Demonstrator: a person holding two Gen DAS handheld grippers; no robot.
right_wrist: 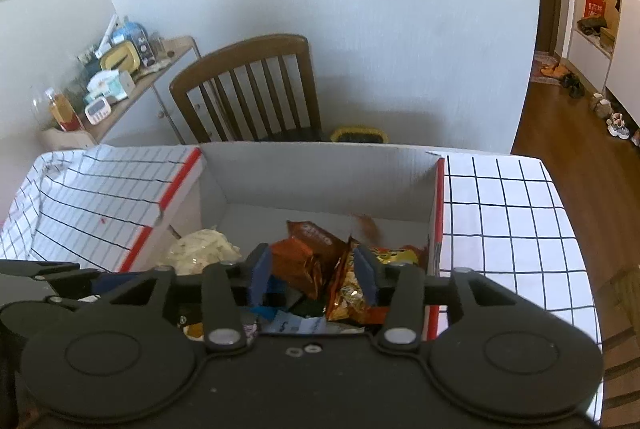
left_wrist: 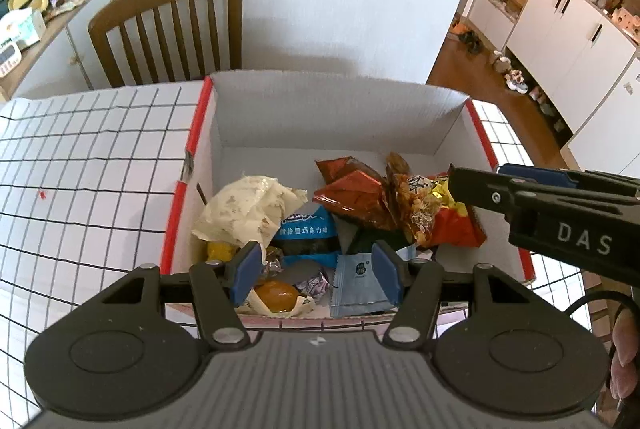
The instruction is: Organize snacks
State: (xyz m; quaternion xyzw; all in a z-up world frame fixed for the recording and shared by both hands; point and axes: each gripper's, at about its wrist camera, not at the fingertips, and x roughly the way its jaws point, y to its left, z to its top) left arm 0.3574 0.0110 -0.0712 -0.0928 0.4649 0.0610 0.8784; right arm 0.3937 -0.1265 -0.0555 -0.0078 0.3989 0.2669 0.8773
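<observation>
**Left wrist view: both grippers open over a box of snacks**

Left wrist view shows a table [left_wrist: 80, 169] under a white cloth with a black grid, and on it an open cardboard box [left_wrist: 332, 117] with white inner walls and red edges. Behind the table stands a brown wooden chair [left_wrist: 172, 29] against a pale wall. A side shelf [left_wrist: 48, 13] at far left carries assorted household items, and white cabinets [left_wrist: 568, 25] line the room at right.

Inside the box lie the snacks. A cream crumpled bag [left_wrist: 248, 213] sits at the left, a dark red foil bag [left_wrist: 356, 193] in the middle, and a red-and-yellow bag [left_wrist: 436, 213] to its right, the two touching. Nearer the camera are a blue packet [left_wrist: 308, 229] with white print, a pale blue sachet [left_wrist: 356, 289], a yellow pastry in clear wrap [left_wrist: 276, 297] and a small purple-wrapped candy [left_wrist: 312, 285].

The left gripper [left_wrist: 316, 273] hangs above the near end of the box, jaws apart, with nothing pinched between the blue pads [left_wrist: 248, 269]. The right gripper [right_wrist: 316, 273] hangs over the red bags, jaws likewise apart and gripping nothing; its black body enters the left wrist view from the right edge. Part of a hand [left_wrist: 624, 357] shows at the lower right.
</observation>
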